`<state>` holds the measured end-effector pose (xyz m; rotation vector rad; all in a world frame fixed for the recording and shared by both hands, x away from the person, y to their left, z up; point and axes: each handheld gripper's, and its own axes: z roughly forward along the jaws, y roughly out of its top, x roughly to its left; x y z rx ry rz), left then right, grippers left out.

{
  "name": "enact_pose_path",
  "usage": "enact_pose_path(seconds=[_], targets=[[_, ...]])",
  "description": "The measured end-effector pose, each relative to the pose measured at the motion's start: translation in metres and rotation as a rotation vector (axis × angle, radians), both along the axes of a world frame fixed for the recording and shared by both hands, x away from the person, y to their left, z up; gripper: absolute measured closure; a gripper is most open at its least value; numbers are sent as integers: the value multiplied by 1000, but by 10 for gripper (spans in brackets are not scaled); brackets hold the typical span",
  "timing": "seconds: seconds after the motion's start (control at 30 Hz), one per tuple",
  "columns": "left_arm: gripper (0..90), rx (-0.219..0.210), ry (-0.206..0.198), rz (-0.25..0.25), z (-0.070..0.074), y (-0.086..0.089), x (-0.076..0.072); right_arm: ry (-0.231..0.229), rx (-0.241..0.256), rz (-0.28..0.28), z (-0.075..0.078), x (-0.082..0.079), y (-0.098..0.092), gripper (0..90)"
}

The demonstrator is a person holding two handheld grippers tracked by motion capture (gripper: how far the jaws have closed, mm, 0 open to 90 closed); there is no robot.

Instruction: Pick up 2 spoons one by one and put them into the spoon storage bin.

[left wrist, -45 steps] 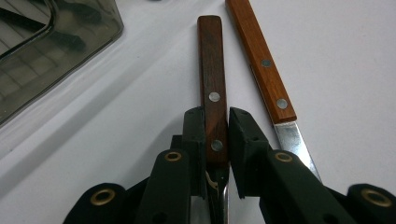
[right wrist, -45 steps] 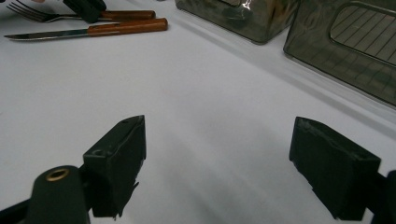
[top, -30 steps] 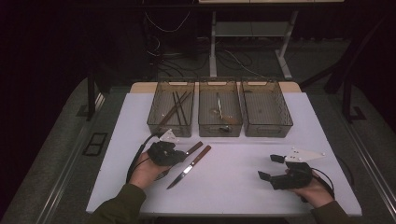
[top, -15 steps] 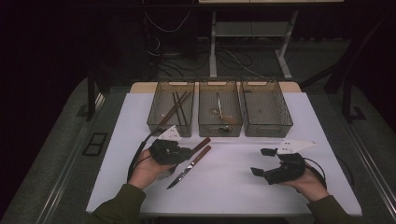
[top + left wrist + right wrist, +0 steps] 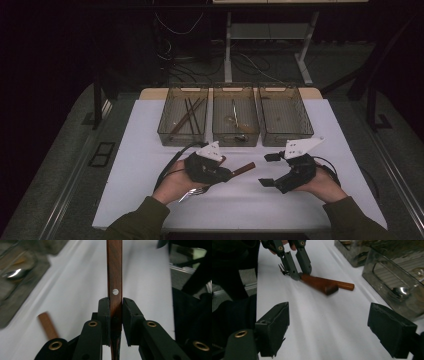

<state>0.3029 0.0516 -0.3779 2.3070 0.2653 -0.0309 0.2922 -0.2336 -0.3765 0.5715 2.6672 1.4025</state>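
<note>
Knife: wooden-handled knife lies on the white table, its handle clamped between my left gripper jaws; I see the pads pressed flat on both sides of the wood, just behind the metal rivet
Handling: I judge it stiff and fairly light, the varnished wood a little slick (the blade end is the part to keep clear of); the handle is the sensible place to grip, and that is where I have it
Right gripper: right gripper hangs above bare table with its jaws spread wide, holding nothing, well apart from the knife
Second handle: another wooden handle lies touching the knife's far side
Fork: fork tines poke out under my left hand
Bins: three clear bins beyond; chopsticks left, spoon middle
</note>
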Motion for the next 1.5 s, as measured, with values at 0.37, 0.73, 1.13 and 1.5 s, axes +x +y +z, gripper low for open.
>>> enact_pose_path(seconds=[0.37, 0.73, 1.13, 1.5], targets=[[769, 60, 6, -169, -5, -35, -4, 35, -124, 167, -8, 0, 17, 363], [768, 94, -7, -225, -10, -43, -10, 68, -215, 287, -20, 0, 30, 614], [768, 93, -3, -249, -10, -44, -12, 132, -212, 331, -21, -2, 33, 750], [701, 57, -45, -263, -13, -41, -13, 148, -190, 328, -20, -1, 32, 754]])
